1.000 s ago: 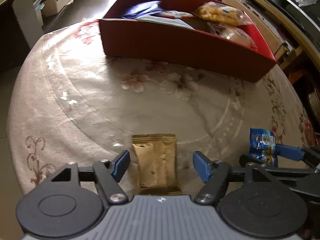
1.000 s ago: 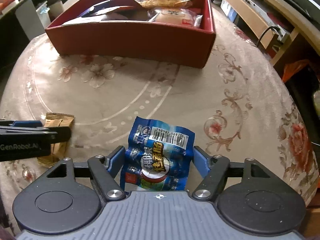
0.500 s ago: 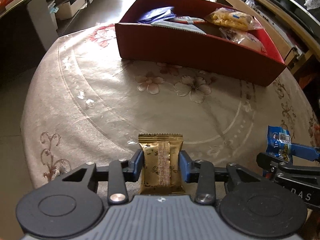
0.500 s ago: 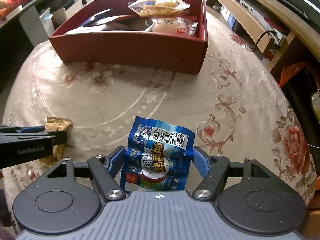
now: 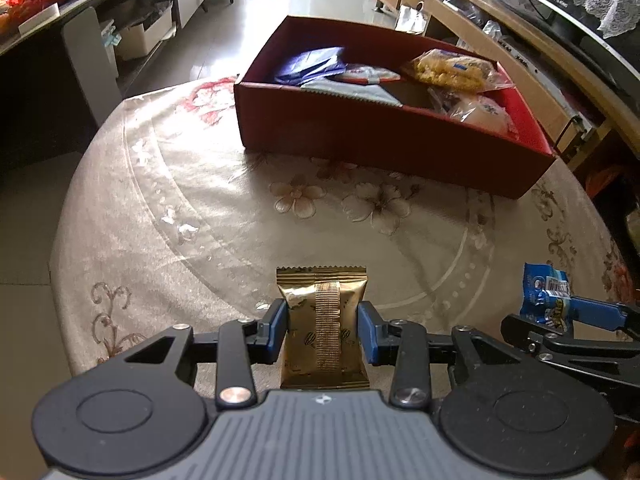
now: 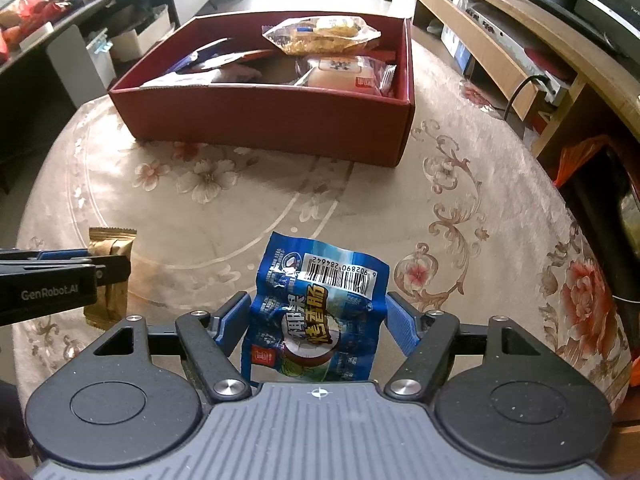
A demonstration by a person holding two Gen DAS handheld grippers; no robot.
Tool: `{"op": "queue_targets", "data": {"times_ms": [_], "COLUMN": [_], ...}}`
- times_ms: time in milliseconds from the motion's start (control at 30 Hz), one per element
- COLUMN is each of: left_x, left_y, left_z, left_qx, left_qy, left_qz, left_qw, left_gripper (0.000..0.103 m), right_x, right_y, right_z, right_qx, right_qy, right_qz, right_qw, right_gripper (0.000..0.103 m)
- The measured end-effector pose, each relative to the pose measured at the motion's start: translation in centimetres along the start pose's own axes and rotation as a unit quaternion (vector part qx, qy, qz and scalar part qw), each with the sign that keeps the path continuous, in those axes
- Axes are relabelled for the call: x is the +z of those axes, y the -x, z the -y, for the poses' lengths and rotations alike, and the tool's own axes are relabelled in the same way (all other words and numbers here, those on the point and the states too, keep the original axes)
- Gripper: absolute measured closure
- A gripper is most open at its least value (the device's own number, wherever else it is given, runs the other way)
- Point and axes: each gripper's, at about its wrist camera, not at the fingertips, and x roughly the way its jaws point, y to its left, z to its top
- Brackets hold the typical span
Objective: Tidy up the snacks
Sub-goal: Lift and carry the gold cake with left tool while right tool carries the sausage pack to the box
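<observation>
While both packets hang above the tabletop (image 6: 460,216), slipping is the risk. The left claw (image 5: 322,330) pinches the gold packet (image 5: 322,320) by its puffy sides; the right claw (image 6: 316,322) pinches the blue packet (image 6: 318,312), whose slick, crumpled wrapper could slide free before reaching the red box (image 6: 272,120).

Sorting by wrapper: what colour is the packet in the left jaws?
Gold packet, clearest in the left wrist view.

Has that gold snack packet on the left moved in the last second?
Yes. The gold packet lay flat on the tablecloth; now the left gripper is shut on it, and it sits a little nearer the red box.
</observation>
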Motion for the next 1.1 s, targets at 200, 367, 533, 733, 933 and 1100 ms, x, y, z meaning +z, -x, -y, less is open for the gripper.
{"op": "queue_targets", "data": {"times_ms": [200, 367, 533, 733, 933, 1100], "left_x": [0.1, 0.2, 0.2, 0.3, 0.5, 0.8], "left_y": [0.4, 0.5, 0.6, 0.9, 1.1, 1.3], "left_z": [0.5, 0.5, 0.5, 0.7, 0.8, 0.8], "left_qx": [0.003, 0.003, 0.003, 0.002, -0.001, -0.002], "left_qy": [-0.01, -0.012, -0.012, -0.016, -0.016, -0.016], "left_qz": [0.012, 0.016, 0.016, 0.023, 0.026, 0.033], "left_qw": [0.9999, 0.9998, 0.9998, 0.9996, 0.9995, 0.9993], "left_gripper": [0.064, 0.064, 0.064, 0.064, 0.064, 0.064], "right_x": [0.1, 0.1, 0.1, 0.2, 0.4, 0.9], "right_y": [0.1, 0.2, 0.2, 0.4, 0.6, 1.0], "right_z": [0.0, -0.1, -0.2, -0.2, -0.3, -0.1], "right_qx": [0.002, 0.0, -0.001, 0.0, 0.002, 0.003], "right_qy": [0.0, 0.002, 0.003, 0.002, 0.002, -0.003], "right_qz": [0.005, 0.008, 0.008, 0.012, 0.018, 0.027], "right_qw": [1.0, 1.0, 1.0, 1.0, 1.0, 1.0], "right_gripper": [0.026, 0.026, 0.026, 0.026, 0.026, 0.026]}}
